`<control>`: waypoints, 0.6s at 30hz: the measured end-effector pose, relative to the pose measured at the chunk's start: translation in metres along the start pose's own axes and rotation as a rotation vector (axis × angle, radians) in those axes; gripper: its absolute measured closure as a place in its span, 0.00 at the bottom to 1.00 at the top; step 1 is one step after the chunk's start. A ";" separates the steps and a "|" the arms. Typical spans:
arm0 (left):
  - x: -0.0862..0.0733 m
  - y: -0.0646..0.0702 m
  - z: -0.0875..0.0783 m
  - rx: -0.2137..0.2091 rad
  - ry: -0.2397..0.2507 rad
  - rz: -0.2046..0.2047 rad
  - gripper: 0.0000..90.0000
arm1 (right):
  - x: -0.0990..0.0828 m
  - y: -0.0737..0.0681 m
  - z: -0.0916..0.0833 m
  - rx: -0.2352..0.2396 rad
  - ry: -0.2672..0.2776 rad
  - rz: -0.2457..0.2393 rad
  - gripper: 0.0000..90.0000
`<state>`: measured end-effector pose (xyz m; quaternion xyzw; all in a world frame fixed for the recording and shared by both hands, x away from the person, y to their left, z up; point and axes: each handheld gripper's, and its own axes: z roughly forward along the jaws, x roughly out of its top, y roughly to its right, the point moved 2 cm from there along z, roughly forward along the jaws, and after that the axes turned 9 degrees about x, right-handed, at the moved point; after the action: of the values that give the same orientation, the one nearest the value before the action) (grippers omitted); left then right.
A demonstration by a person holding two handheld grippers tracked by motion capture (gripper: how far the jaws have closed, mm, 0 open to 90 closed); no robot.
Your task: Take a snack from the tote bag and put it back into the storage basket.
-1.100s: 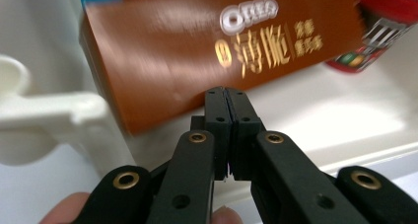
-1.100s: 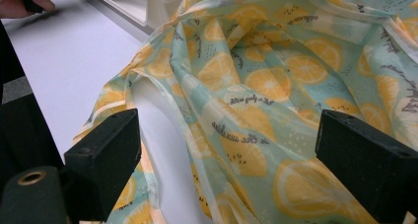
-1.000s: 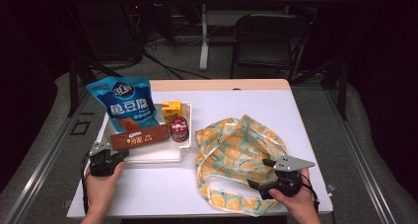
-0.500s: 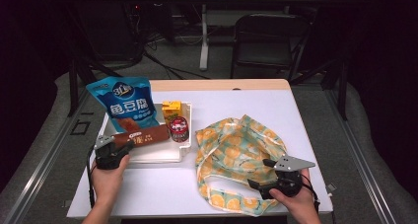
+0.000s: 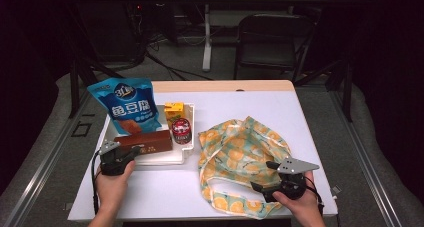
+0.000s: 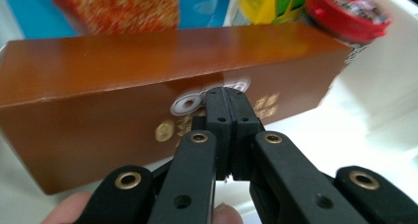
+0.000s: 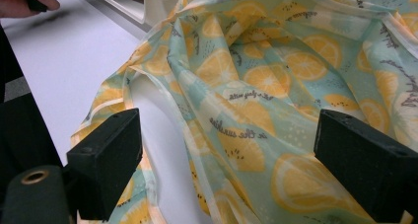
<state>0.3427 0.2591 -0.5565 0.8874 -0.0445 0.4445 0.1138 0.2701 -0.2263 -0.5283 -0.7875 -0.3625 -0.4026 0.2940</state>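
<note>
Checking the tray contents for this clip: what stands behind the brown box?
Behind the brown box, in the white tray, stand a yellow carton and a red-lidded can, with a blue snack bag beside them. The box hides their bases.
</note>
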 end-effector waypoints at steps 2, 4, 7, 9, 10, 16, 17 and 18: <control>0.000 0.002 0.004 -0.002 -0.029 0.004 0.99 | 0.000 0.000 0.000 -0.002 0.000 0.001 0.12; -0.004 0.003 0.009 0.006 -0.055 0.001 0.99 | 0.000 -0.001 0.000 0.002 -0.003 -0.003 0.12; -0.006 0.002 0.018 0.007 -0.086 -0.015 0.99 | 0.000 -0.001 0.000 0.003 -0.006 -0.007 0.12; -0.004 0.001 0.020 0.005 -0.090 -0.034 0.99 | 0.000 -0.001 0.001 0.001 -0.005 -0.002 0.12; -0.003 0.001 0.022 0.000 -0.081 -0.050 0.99 | 0.000 -0.001 0.001 0.001 -0.005 -0.002 0.12; -0.002 0.010 0.030 -0.022 -0.088 -0.051 0.98 | 0.000 0.000 0.001 -0.001 -0.005 -0.001 0.12; -0.001 0.010 0.031 -0.020 -0.094 -0.048 0.98 | -0.001 0.000 0.000 -0.001 -0.006 -0.001 0.12; -0.001 0.011 0.032 -0.018 -0.092 -0.051 0.98 | -0.001 0.000 0.000 0.000 -0.002 -0.001 0.12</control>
<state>0.3649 0.2409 -0.5737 0.9067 -0.0308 0.3999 0.1309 0.2700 -0.2262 -0.5289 -0.7876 -0.3633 -0.4021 0.2933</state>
